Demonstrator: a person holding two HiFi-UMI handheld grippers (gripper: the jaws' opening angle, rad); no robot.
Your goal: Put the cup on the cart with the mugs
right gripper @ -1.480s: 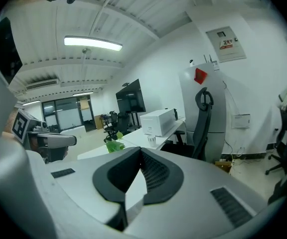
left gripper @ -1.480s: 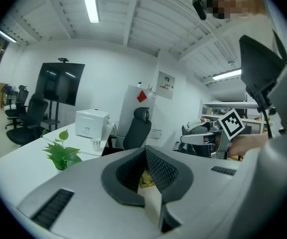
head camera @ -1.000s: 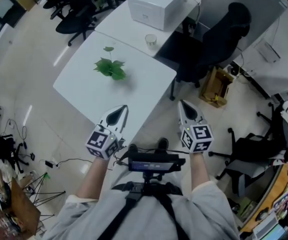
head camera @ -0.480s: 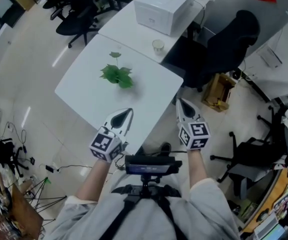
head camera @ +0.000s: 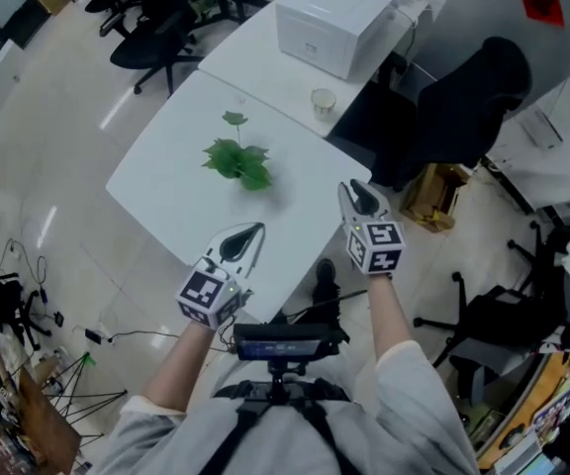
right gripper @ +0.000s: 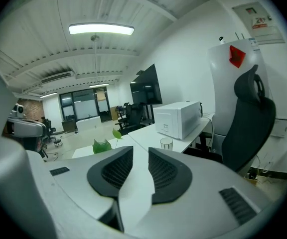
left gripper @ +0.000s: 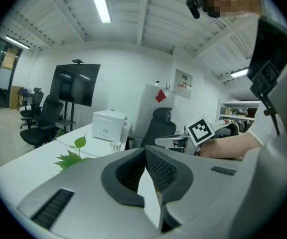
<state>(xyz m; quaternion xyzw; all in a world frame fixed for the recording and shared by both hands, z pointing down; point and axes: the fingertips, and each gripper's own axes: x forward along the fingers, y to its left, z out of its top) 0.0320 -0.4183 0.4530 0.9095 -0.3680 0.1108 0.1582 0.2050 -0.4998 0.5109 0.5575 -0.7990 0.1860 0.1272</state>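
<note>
A small pale cup (head camera: 324, 100) stands on the far white table, in front of a white box; it also shows in the left gripper view (left gripper: 115, 145) and the right gripper view (right gripper: 167, 143). My left gripper (head camera: 250, 232) hovers over the near table's front edge, its jaws (left gripper: 144, 150) shut together on nothing. My right gripper (head camera: 353, 190) is at the near table's right corner, well short of the cup. Its jaws (right gripper: 140, 151) are opening, a narrow gap between them with nothing in it. No cart or mugs show in any view.
A green leafy plant (head camera: 237, 159) lies on the near white table (head camera: 166, 191). The white box (head camera: 339, 18) sits behind the cup. A black office chair (head camera: 463, 97) stands right of the tables, with a cardboard box (head camera: 431, 194) on the floor beside it. More chairs (head camera: 156, 18) stand at the far left.
The person has stepped closer to the tables. My right gripper has moved forward and left to the near table's corner. The left gripper has kept its place over the front edge.
</note>
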